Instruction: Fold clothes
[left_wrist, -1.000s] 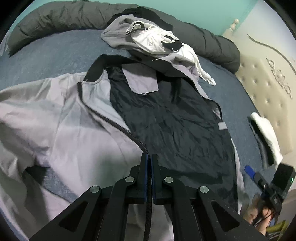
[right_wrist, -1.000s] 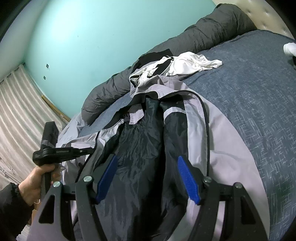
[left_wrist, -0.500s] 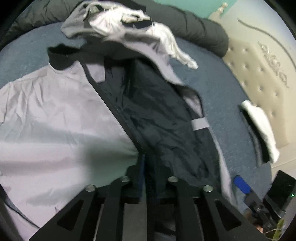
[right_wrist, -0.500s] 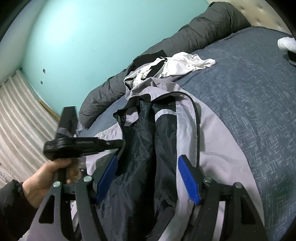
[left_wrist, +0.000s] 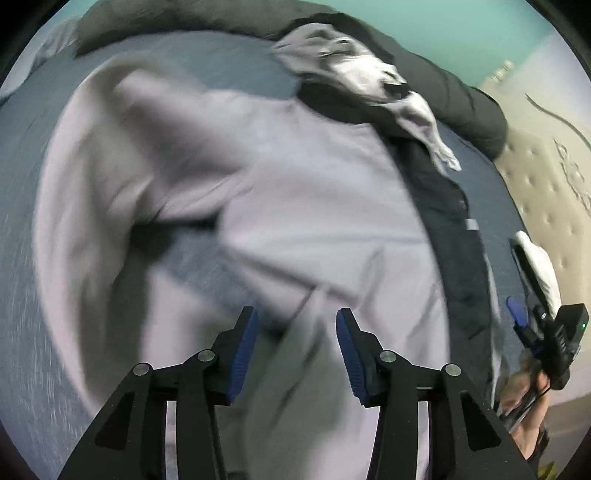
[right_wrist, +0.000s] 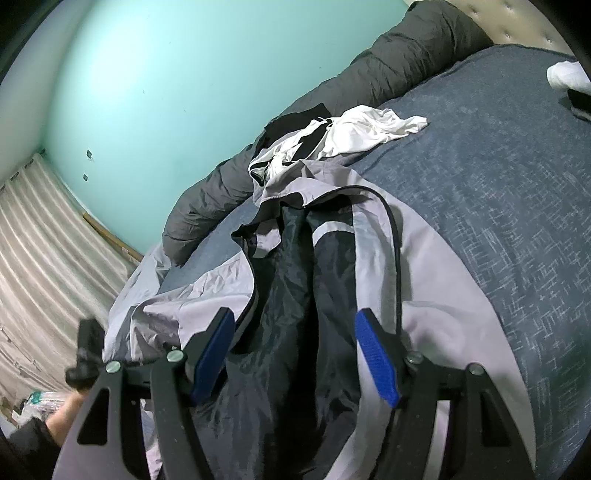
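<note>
A light grey jacket with a black lining lies spread on the blue bed. In the blurred left wrist view its grey front panel covers most of the lining, leaving a dark strip on the right. My left gripper hovers over the grey cloth with its jaws opening; the pads press on nothing. My right gripper stands open just above the lining near the hem, empty. It also shows at the left view's right edge, held by a hand.
A heap of white and grey clothes lies past the jacket's collar, against a rolled dark duvet. A beige tufted headboard and a white item bound the right. Curtains hang past the bed's edge, by a teal wall.
My left gripper carried the jacket's zipper edge across the black lining, then opened and let it go. The grey panel now covers most of the lining. The right gripper stayed put.
</note>
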